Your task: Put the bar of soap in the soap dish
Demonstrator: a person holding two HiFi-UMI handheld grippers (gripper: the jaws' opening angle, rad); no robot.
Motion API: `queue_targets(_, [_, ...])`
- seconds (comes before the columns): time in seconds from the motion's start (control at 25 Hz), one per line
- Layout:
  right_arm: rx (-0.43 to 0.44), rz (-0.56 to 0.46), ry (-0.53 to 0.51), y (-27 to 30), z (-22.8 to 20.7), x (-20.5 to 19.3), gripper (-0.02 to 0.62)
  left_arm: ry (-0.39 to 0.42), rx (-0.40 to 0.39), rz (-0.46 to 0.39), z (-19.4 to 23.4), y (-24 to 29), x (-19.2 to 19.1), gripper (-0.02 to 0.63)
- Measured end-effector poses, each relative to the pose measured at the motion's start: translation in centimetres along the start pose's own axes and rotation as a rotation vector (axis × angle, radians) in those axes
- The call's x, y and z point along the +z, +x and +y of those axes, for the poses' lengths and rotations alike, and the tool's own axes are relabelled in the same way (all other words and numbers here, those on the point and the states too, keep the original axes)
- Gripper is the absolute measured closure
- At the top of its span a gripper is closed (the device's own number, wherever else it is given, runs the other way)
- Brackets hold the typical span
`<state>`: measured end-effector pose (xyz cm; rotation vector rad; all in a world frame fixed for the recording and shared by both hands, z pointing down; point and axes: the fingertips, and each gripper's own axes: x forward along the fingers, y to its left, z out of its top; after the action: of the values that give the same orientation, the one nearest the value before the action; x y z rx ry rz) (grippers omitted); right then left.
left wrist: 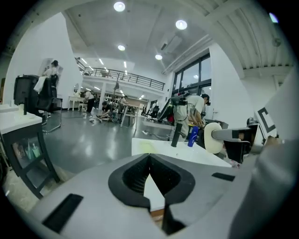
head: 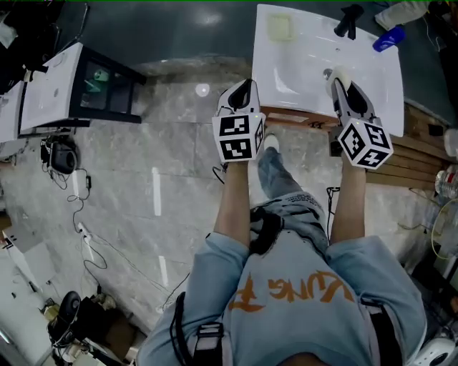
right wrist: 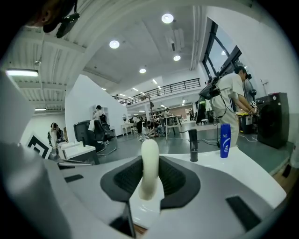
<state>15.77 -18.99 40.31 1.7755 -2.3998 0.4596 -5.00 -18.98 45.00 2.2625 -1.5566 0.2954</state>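
A cream bar of soap [head: 338, 74] stands on edge between the jaws of my right gripper [head: 340, 81], which is shut on it over the front of the white basin [head: 300, 86]. The right gripper view shows the soap [right wrist: 149, 168] upright between the black pads. The pale yellow soap dish [head: 280, 27] sits at the basin's far left corner, empty. My left gripper [head: 242, 87] hovers at the basin's front left edge, its jaws closed together on nothing. From the left gripper view the held soap [left wrist: 214, 137] is off to the right and the dish [left wrist: 147, 147] lies ahead.
A black faucet [head: 348, 20] and a blue bottle [head: 388, 39] stand at the back of the basin. A white cabinet with a dark frame [head: 64, 86] is at the left. Cables [head: 79, 207] trail over the marble floor. Wooden slats [head: 422, 154] lie at the right.
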Motion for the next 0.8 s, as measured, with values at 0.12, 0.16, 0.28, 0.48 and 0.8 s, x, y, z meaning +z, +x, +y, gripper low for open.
queue_targets(0.12, [-0.003, -0.01, 0.053, 2.5, -2.8, 0.6, 0.476, 0.051, -0.025, 0.041, -1.8, 3.8, 1.1, 0.583])
queue_targets(0.16, [-0.002, -0.014, 0.069, 3.3, -3.6, 0.9, 0.476, 0.069, -0.037, 0.054, -2.5, 4.9, 1.5, 0.583])
queue_targets(0.28, [0.012, -0.022, 0.083, 5.8, -5.8, 2.6, 0.476, 0.096, -0.048, 0.063, -3.6, 8.0, 3.6, 0.583])
queue_targets(0.48, [0.026, -0.04, 0.108, 9.2, -9.1, 4.1, 0.476, 0.124, -0.022, 0.061, -3.4, 12.1, 6.5, 0.583])
queue_targets(0.8, [0.128, -0.028, 0.122, 14.2, -7.9, 5.1, 0.476, 0.184, -0.012, 0.084, -3.2, 14.5, 7.5, 0.583])
